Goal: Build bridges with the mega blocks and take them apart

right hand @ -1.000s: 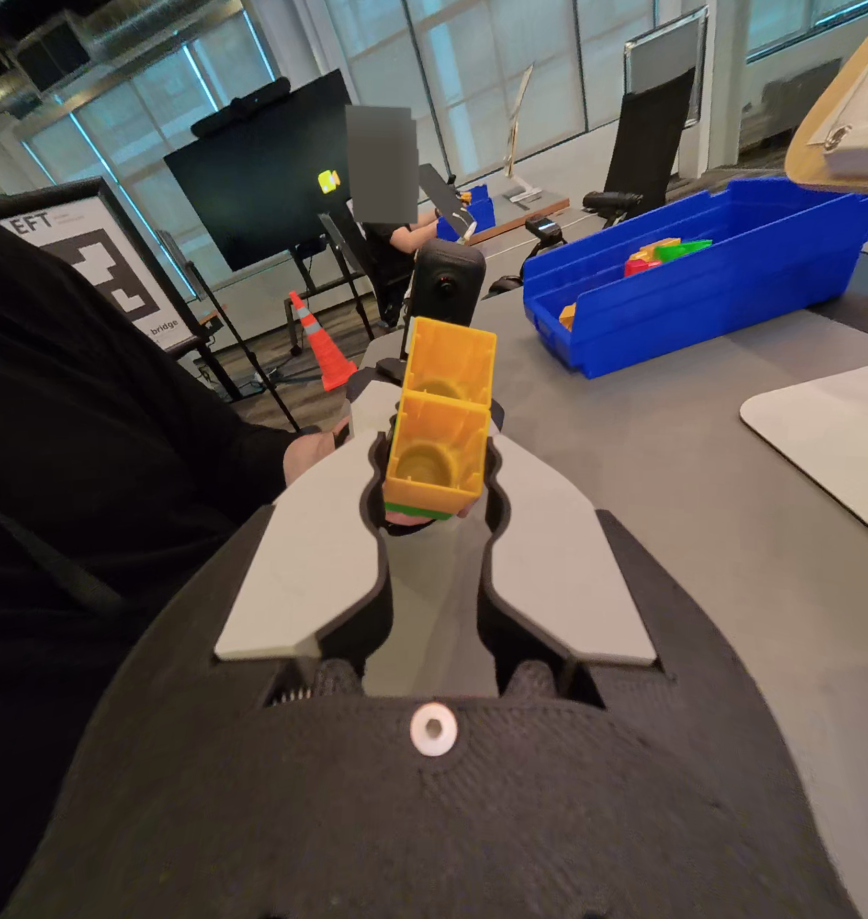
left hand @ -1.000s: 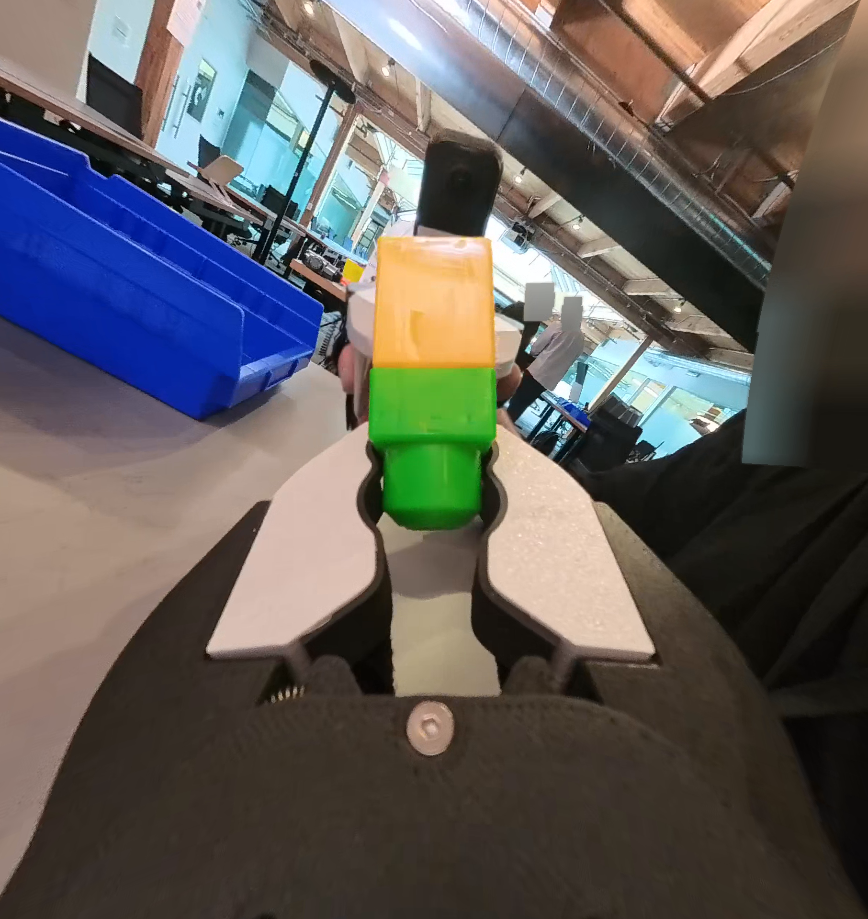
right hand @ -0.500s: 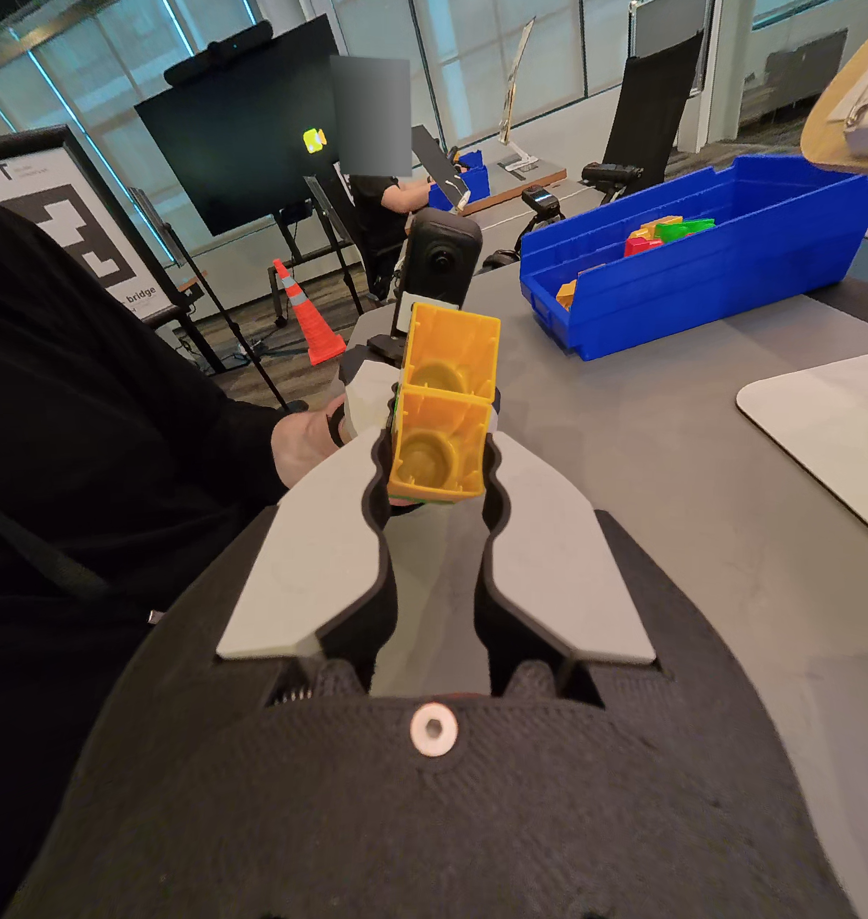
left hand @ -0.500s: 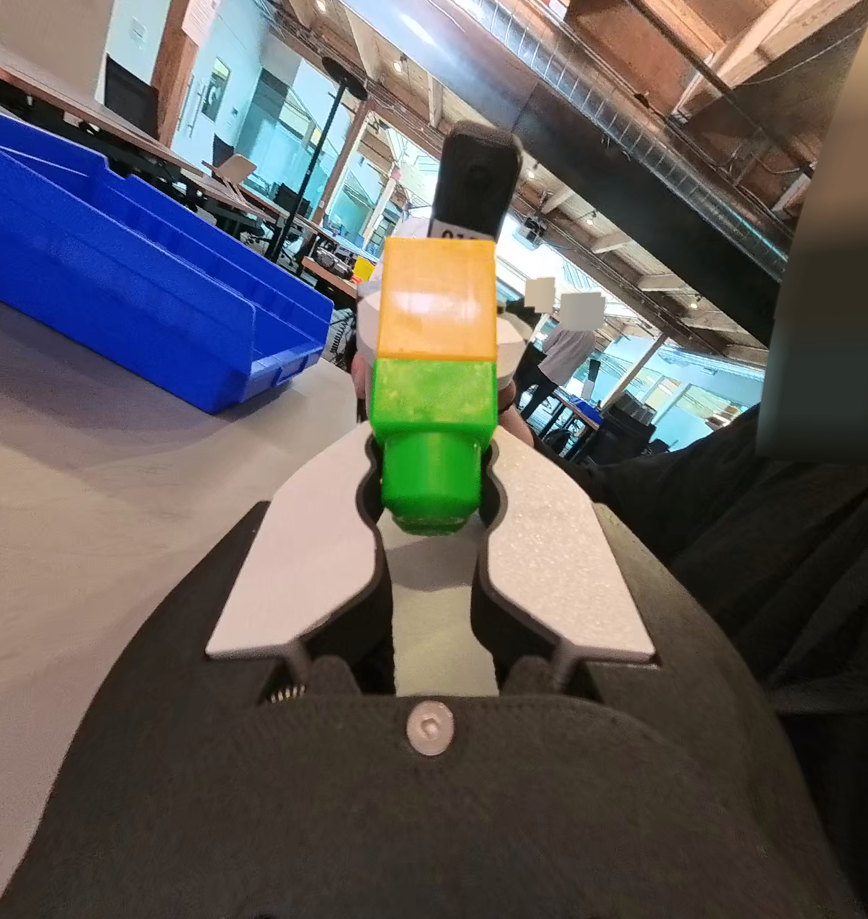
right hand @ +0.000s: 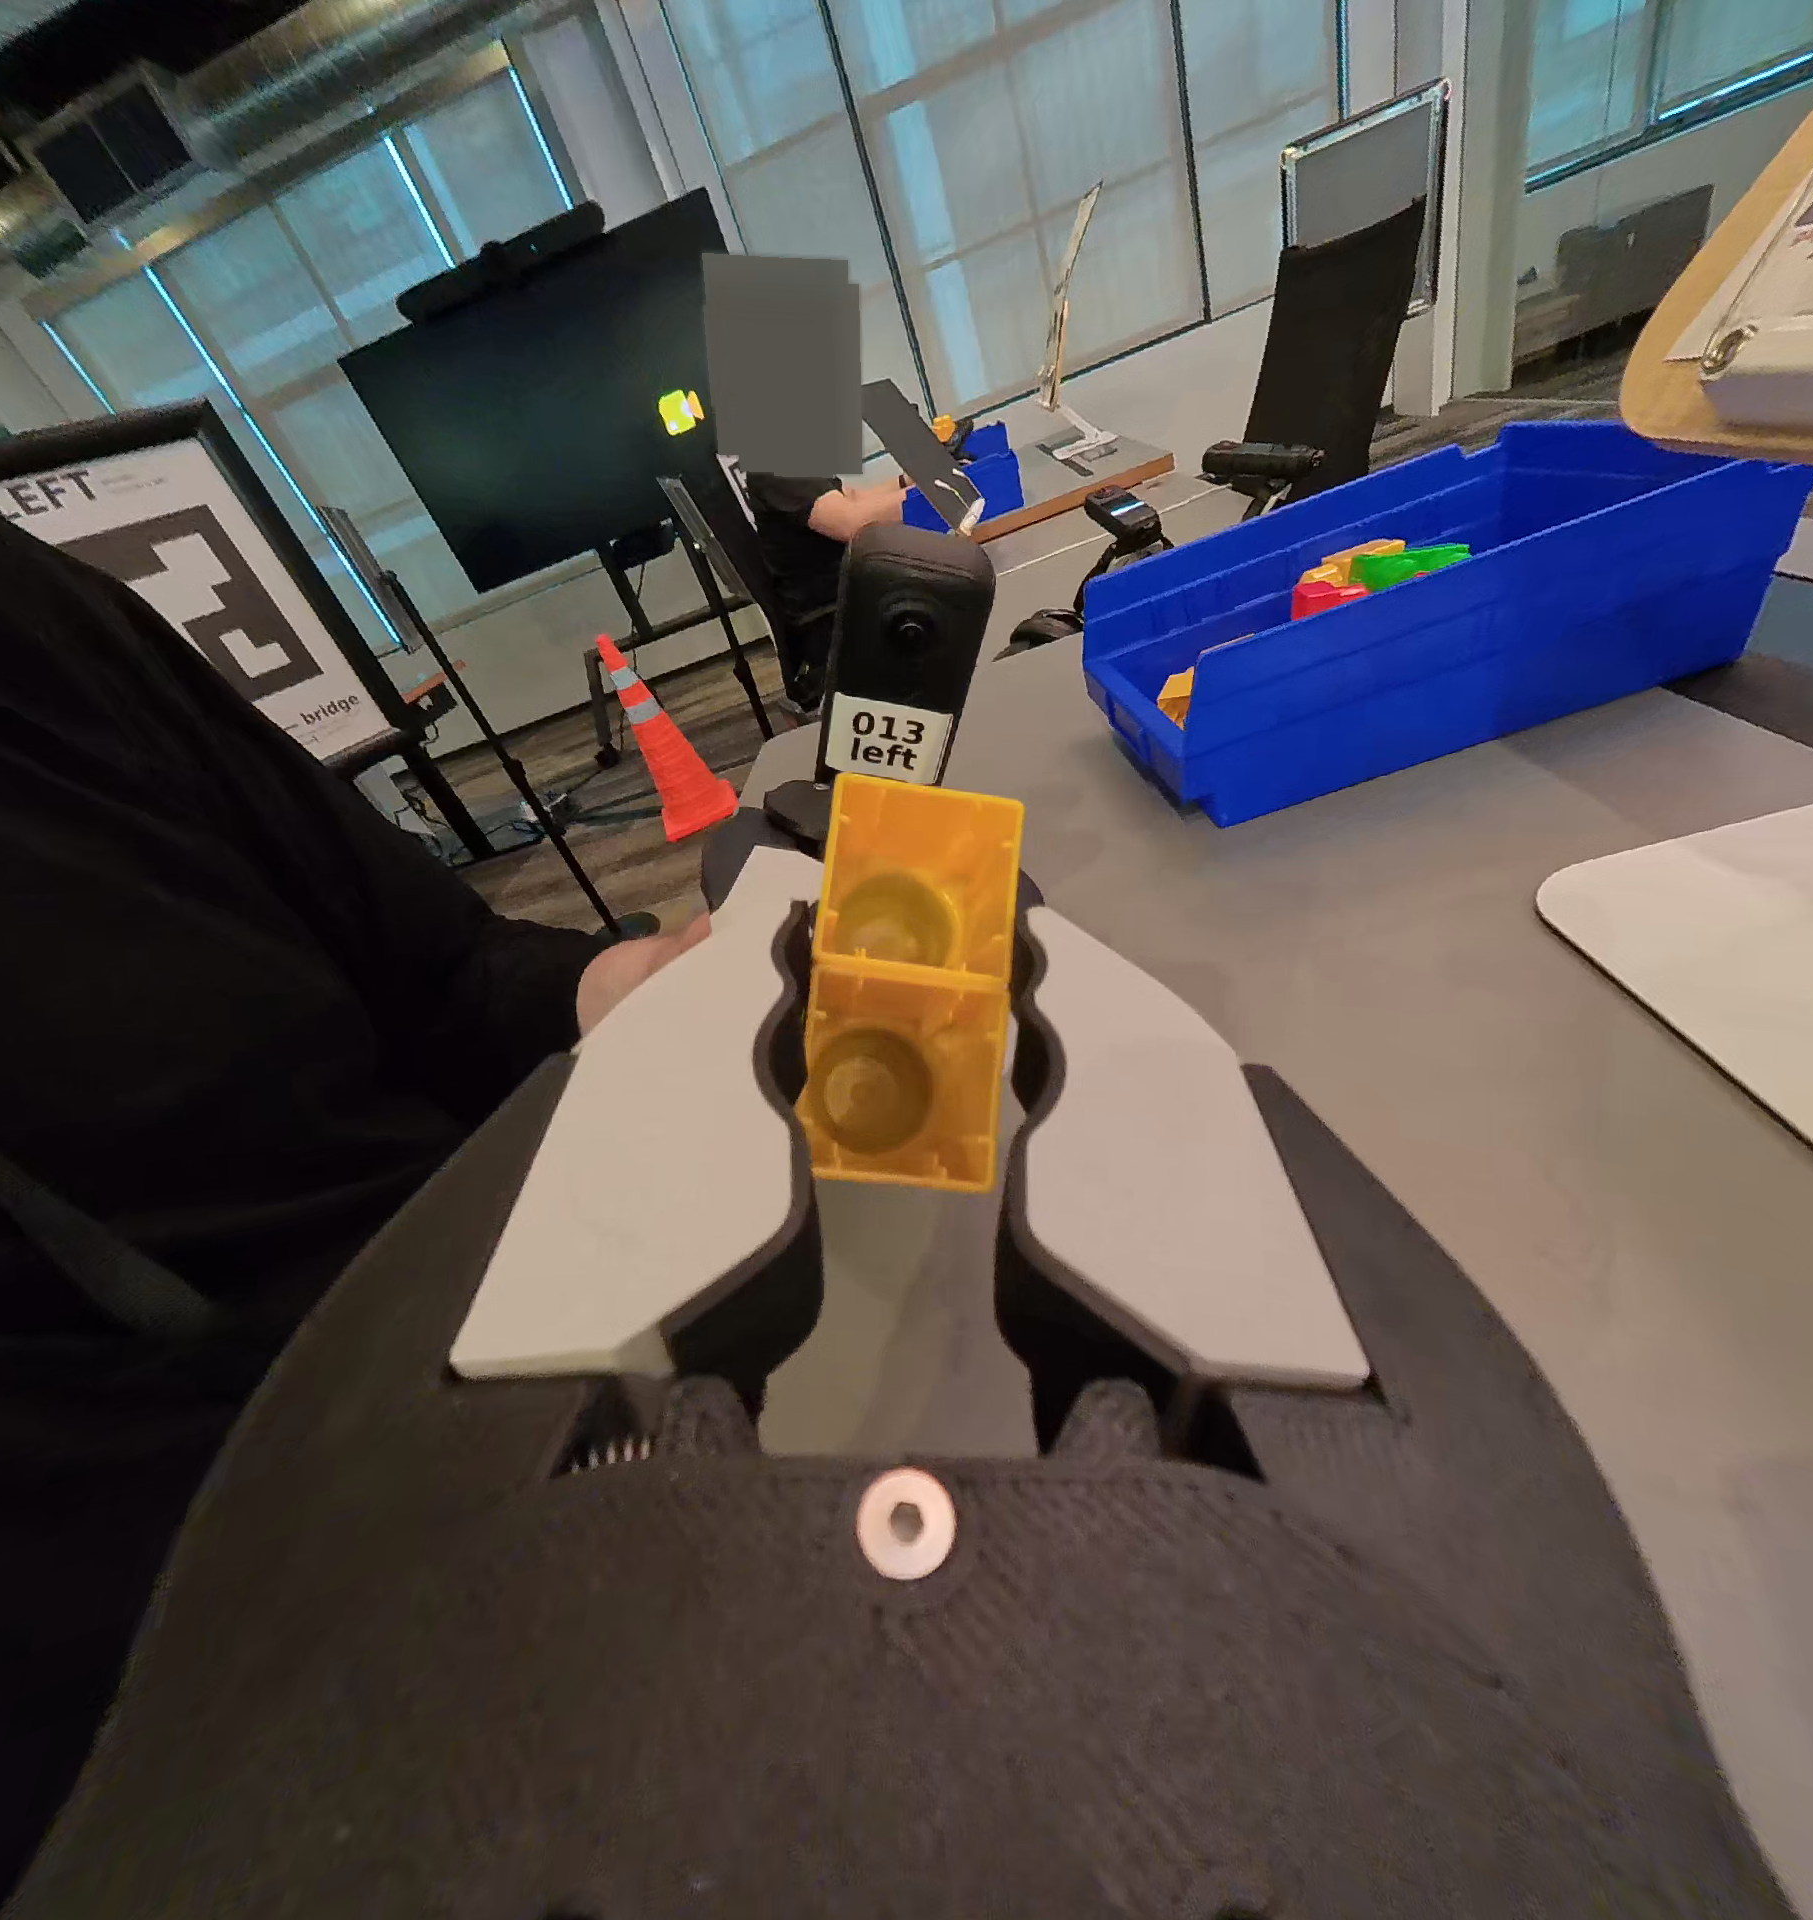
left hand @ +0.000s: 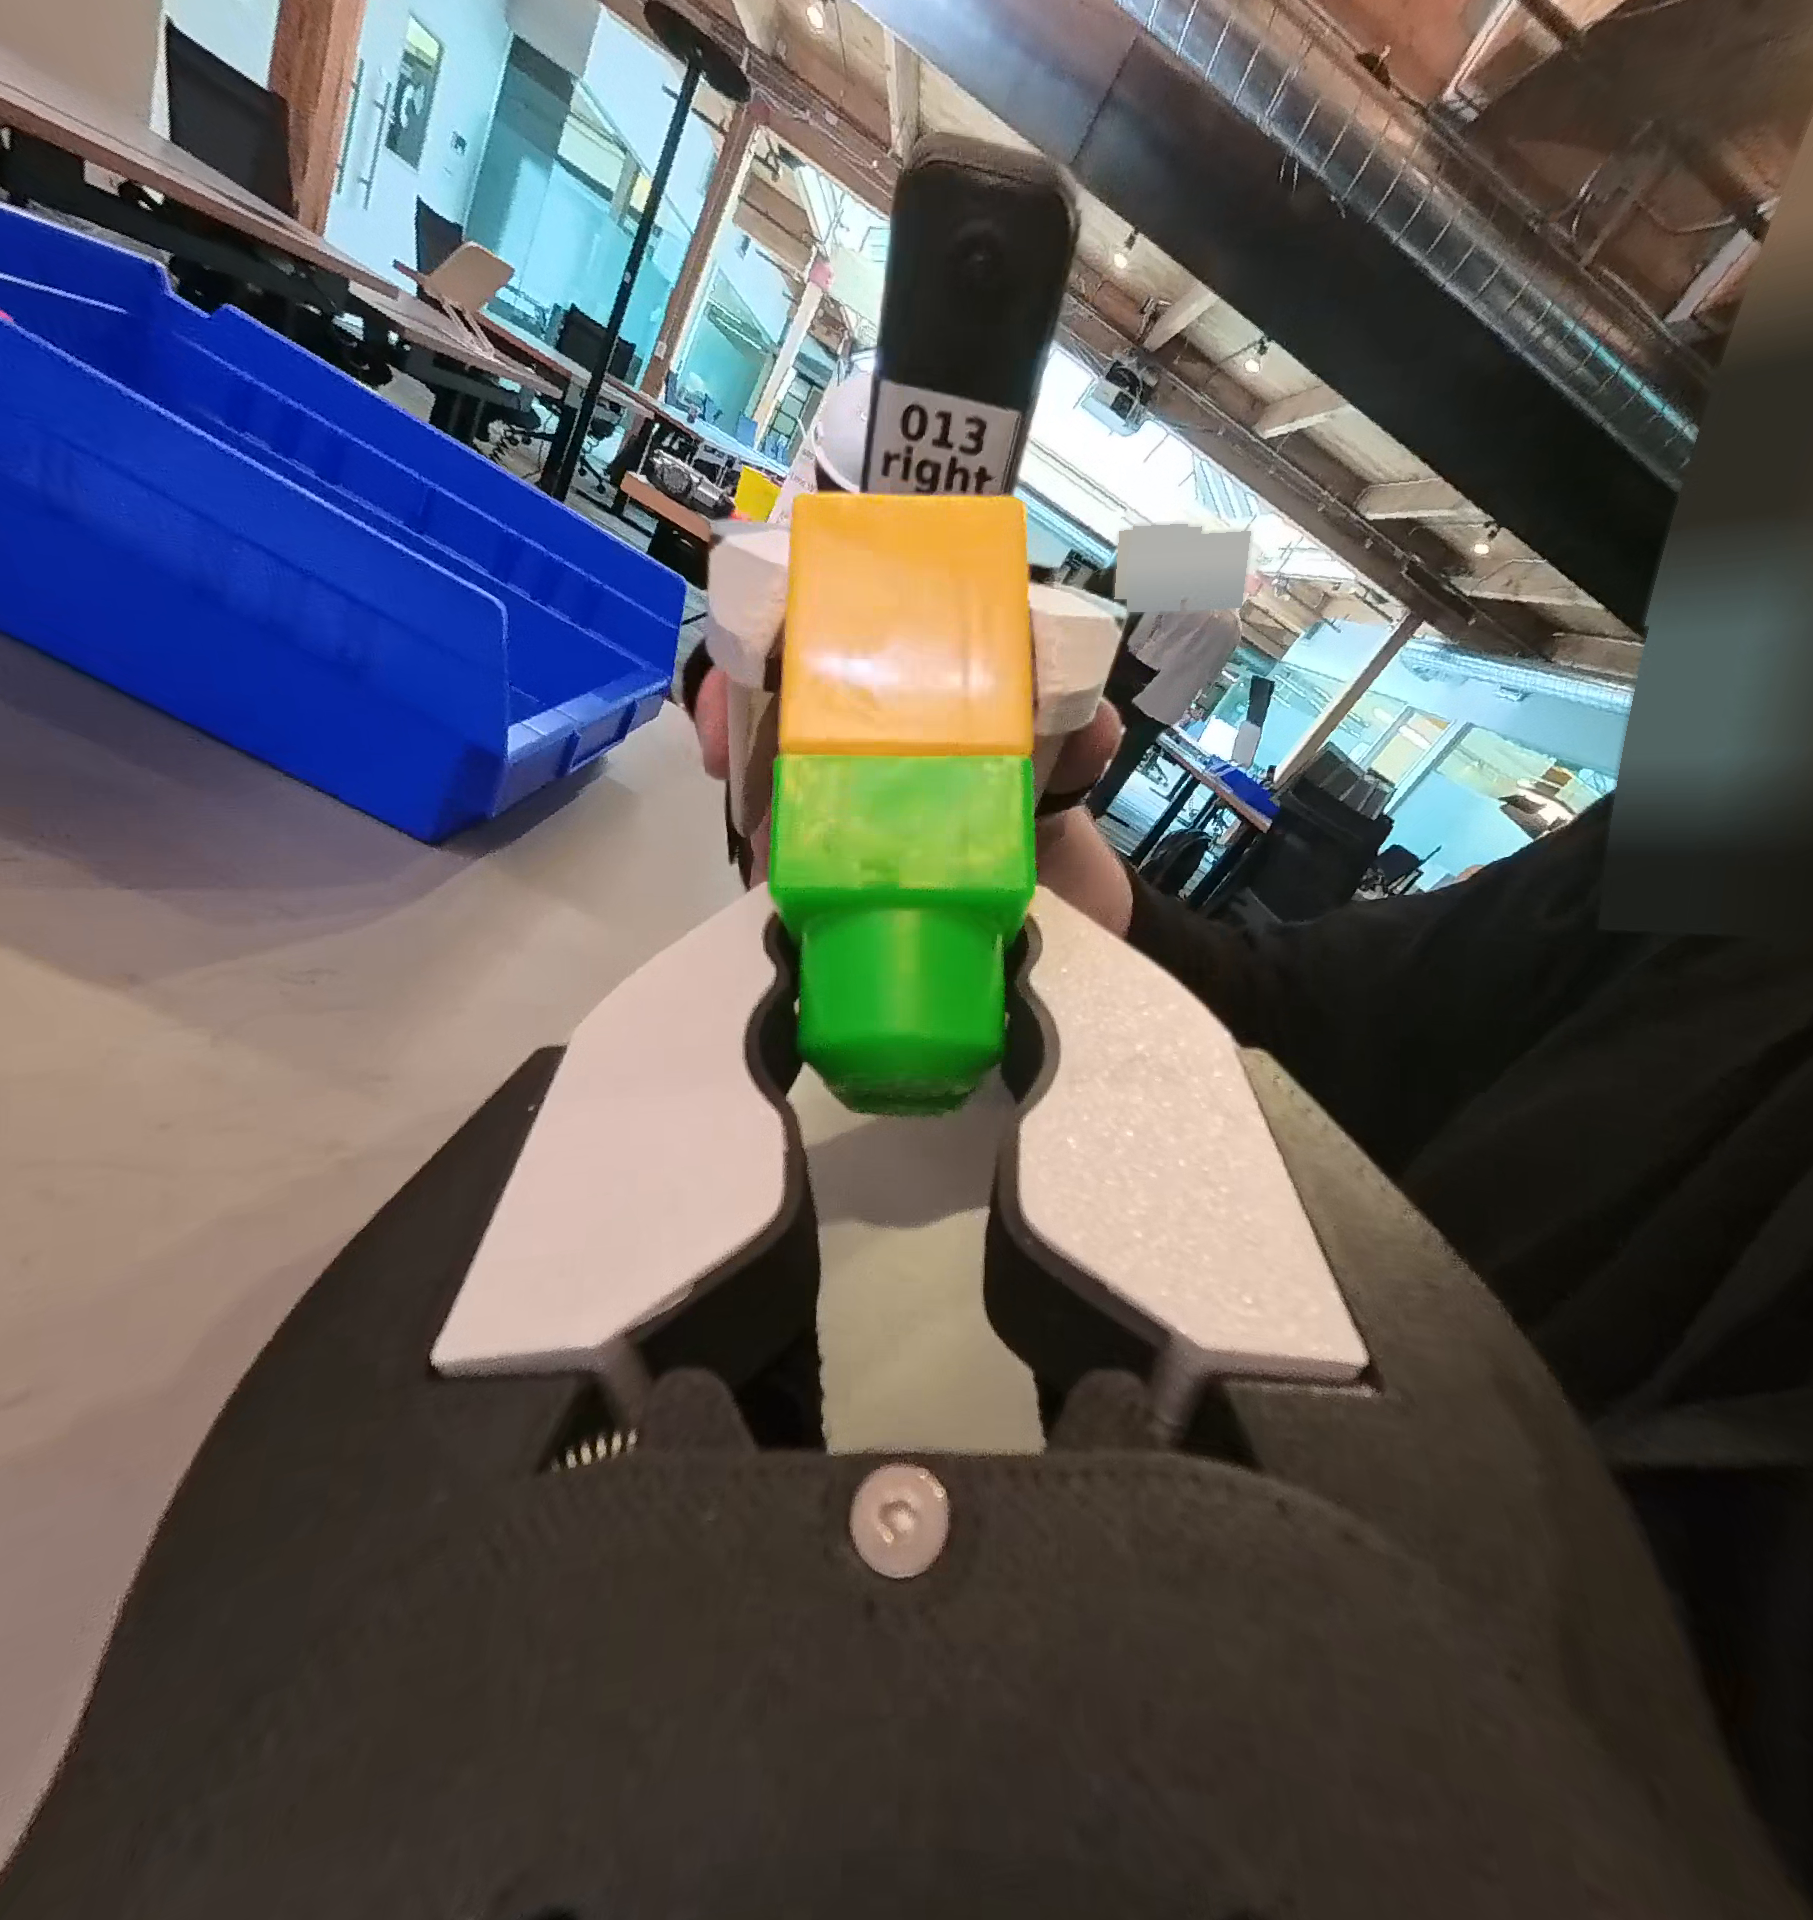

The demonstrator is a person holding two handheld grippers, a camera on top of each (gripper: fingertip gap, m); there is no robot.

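Your left fingers (left hand: 767, 997) are closing on the round stud of the green block (left hand: 902, 842), one pad pressing each side of it, so the left gripper (left hand: 900, 1023) is holding that block with only the stud's width between the pads. The green block is joining end to end with the orange block (left hand: 907, 623), which is pointing away toward your other hand. Your right fingers (right hand: 1032, 997) are clamping the orange block (right hand: 907, 997) from both sides, its hollow underside with two round sockets facing the camera, so the right gripper (right hand: 907, 1039) is gripping it about a block's width apart. Both grippers are facing each other with the joined pair held between them above the grey surface (left hand: 154, 1039), not resting on it. Beyond the blocks, each view is showing the opposite gripper's black camera (right hand: 912, 644) standing upright with a white label at its base, and part of your hand (left hand: 1084, 831) behind the pair. Farther out, a blue bin (right hand: 1453, 644) is sitting on the surface well apart from the blocks; it is holding more blocks, orange, green and red (right hand: 1380, 577). A white mat (right hand: 1733, 956) is lying on the surface at the right edge of the right wrist view. Your black sleeve (right hand: 206, 935) is filling the left side there. Off the surface, an orange cone (right hand: 663, 758) is standing on the floor.
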